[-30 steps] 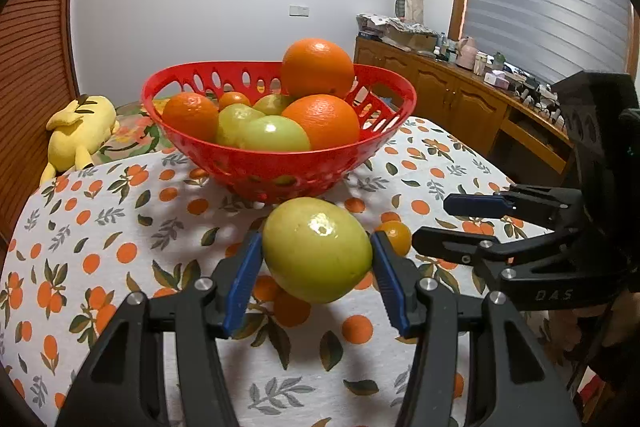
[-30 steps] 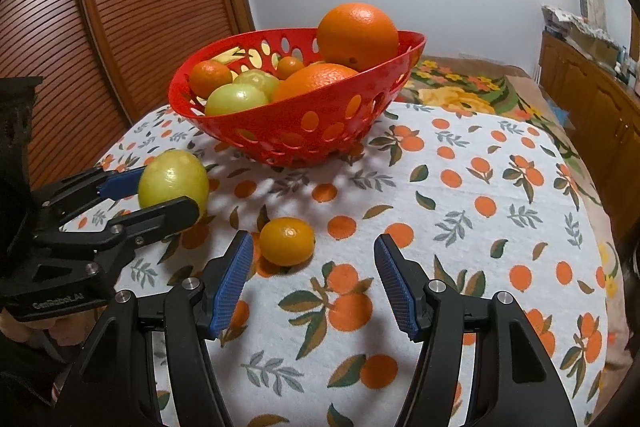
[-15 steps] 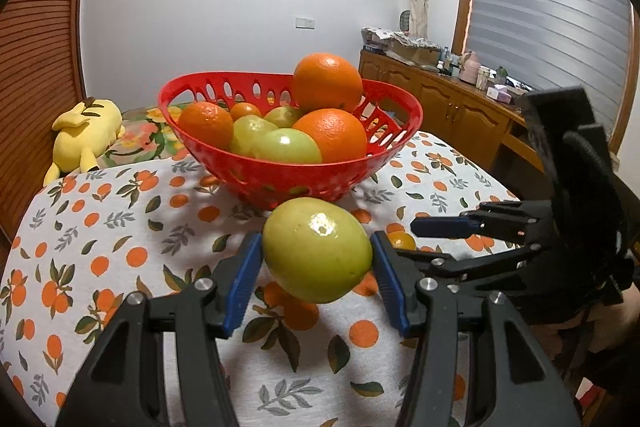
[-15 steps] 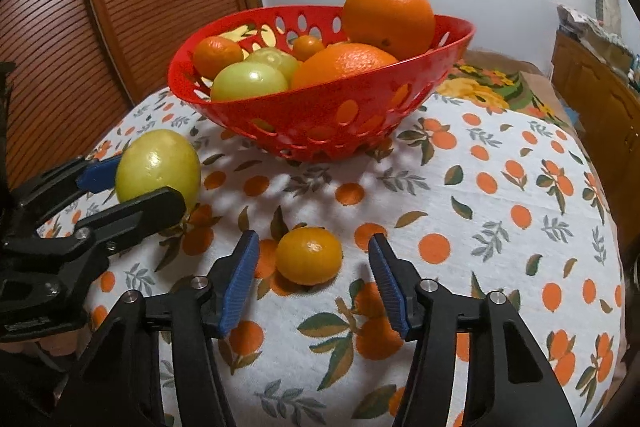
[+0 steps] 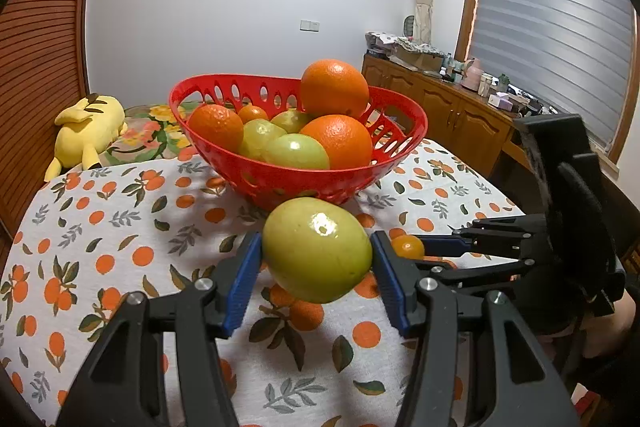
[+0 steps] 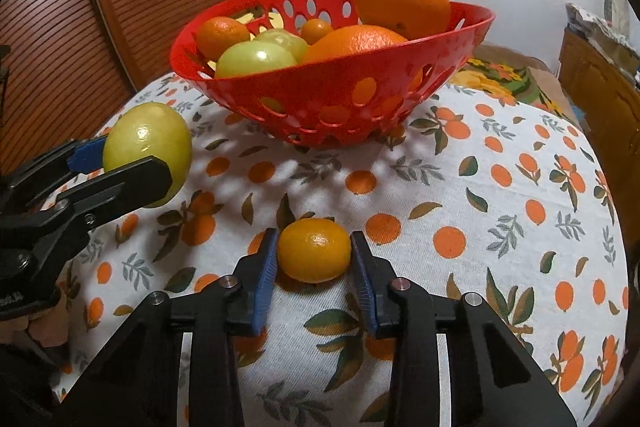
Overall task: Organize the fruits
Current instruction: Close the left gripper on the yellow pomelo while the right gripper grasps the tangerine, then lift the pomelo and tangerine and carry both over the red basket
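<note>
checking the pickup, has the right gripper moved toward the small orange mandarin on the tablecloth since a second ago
Yes. The right gripper has advanced toward the red perforated plastic basket and now brackets the small orange mandarin, fingers narrowed.
</note>
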`<state>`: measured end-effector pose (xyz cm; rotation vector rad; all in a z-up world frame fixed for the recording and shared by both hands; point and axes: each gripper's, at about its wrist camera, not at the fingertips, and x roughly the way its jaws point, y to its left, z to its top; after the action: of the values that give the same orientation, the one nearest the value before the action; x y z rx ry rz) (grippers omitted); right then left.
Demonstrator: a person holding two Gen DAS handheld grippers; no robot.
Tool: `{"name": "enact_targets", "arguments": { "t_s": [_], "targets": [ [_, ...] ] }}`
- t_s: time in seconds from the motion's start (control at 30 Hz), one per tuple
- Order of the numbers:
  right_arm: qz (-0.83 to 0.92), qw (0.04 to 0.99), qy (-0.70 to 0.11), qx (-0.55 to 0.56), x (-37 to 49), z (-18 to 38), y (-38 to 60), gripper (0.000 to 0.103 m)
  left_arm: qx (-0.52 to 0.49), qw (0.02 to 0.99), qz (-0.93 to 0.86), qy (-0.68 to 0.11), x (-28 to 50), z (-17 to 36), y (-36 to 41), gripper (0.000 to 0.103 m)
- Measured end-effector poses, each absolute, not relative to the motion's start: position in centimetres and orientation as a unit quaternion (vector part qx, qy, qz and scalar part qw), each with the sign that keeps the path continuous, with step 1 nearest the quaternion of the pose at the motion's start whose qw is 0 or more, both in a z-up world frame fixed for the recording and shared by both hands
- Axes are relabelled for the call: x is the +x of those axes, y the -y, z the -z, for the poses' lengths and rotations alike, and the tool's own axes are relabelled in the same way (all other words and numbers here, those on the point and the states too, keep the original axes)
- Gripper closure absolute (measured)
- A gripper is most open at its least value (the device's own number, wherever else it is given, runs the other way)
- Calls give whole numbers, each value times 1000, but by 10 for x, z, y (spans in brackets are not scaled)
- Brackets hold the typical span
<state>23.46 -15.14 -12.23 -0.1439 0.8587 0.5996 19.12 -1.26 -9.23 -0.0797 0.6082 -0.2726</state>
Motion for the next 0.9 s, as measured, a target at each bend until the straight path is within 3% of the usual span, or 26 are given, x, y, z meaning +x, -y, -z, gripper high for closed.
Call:
{"name": "enact_targets", "arguments": {
  "t_s": [0.9],
  "targets": [
    [-298, 904, -300, -63, 230, 28, 164, 68, -9, 955, 126, -269, 193, 32, -1, 49]
  ]
}}
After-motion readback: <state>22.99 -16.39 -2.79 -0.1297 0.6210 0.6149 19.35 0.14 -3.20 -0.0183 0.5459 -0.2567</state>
